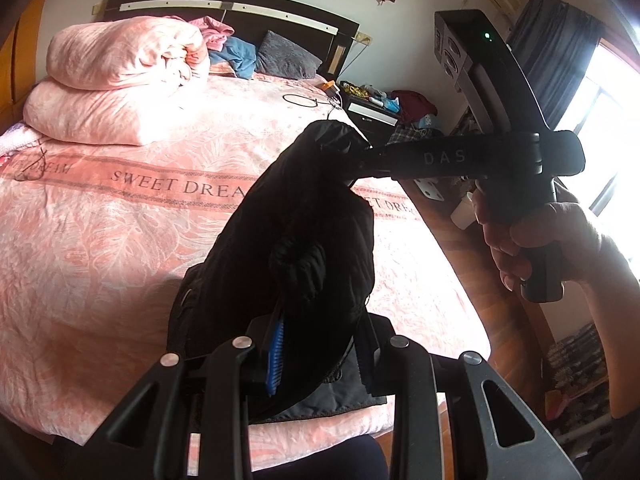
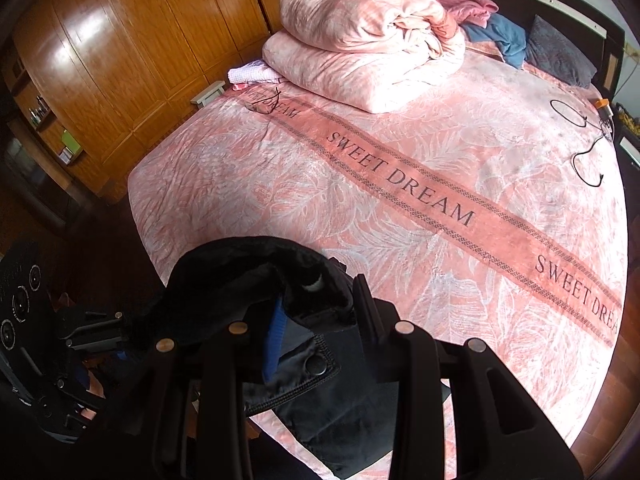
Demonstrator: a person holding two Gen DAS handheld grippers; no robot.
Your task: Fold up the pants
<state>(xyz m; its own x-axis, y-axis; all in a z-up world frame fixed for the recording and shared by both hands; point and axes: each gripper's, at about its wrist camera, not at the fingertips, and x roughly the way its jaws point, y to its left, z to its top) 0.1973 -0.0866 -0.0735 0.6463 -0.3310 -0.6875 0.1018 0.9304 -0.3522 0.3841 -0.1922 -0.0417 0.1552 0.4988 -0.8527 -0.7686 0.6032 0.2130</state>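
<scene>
Pants (image 1: 296, 240) hang between both tools (bunched); long axis unclear.

Black pants (image 2: 256, 280) in right claw (image 2: 320, 320)

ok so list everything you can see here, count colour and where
pants: one, black, lifted over the near bed edge, gripped at two spots
bedspread: one, pink leaf print, covering the bed
duvet: one, pink, folded near the headboard
pillow: one, grey, against the headboard
clothes: several, pink and blue, beside the pillow
cable: one, black, on the bedspread
wardrobe: one, wooden, beside the bed
curtain: one, dark blue, by the window
left gripper: shut on pants
right gripper: shut on pants
hand: one, holding the right gripper's handle
</scene>
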